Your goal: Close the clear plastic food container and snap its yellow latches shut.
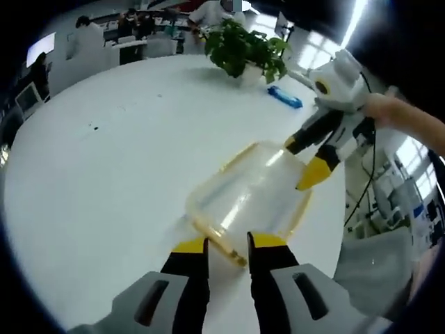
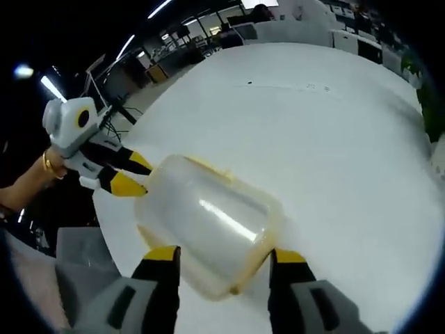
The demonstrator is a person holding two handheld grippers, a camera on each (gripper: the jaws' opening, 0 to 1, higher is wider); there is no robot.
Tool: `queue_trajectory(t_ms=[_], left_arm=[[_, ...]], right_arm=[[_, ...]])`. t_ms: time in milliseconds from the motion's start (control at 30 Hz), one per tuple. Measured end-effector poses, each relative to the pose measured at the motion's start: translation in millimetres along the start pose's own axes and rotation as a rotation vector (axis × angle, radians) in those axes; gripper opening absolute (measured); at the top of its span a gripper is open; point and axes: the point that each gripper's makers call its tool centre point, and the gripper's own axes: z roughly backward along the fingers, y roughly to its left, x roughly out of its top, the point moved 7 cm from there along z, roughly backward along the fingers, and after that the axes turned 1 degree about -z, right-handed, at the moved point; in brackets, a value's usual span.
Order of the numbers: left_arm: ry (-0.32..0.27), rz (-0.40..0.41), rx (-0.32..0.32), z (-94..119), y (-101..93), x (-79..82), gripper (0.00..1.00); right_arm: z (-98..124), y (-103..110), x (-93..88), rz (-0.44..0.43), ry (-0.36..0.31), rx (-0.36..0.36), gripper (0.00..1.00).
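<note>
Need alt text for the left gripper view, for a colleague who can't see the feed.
A clear plastic food container with a yellow rim lies on a white table. The left gripper straddles its near yellow edge, fingers apart; the right gripper, held by a hand, reaches its far side. A potted plant and a blue object sit beyond.

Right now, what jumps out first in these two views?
The clear container with its yellow rim, lying on the big white table, with a gripper at each end. In the left gripper view the left gripper has its jaws at the near rim and the right gripper reaches in from the far side. Beyond it stand a potted plant and a blue object.
</note>
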Motion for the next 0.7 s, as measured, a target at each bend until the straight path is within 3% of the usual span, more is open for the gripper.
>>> queue_trajectory(t_ms=[100,167,300,367,533,700], left_arm=[[0.003,-0.004,0.014,1,-1.1,0.5,0.2],[0.034,-0.04,-0.011,1,-3.0,-0.1,0.22],[0.069,-0.066,0.006,3,-2.2,-2.5,0.38],[0.053,-0.081,0.013,7,-2.6,-0.5,0.38],[-0.024,-0.125,0.071,11,-2.1,14.7,0.37],[-0.084,-0.159,0.045,7,-14.7,28.7,0.33]], right_arm=[[1,1,0.4,-0.004,-0.01,-0.012,0.49],[1,0,2.0,-0.016,-0.015,-0.031,0.49],[7,0,5.8,-0.052,-0.063,-0.043,0.47],[12,1,8.4,-0.036,-0.076,-0.046,0.47],[22,3,18.4,0.152,-0.105,-0.075,0.44],[22,16,26.3,0.302,-0.108,-0.064,0.35]])
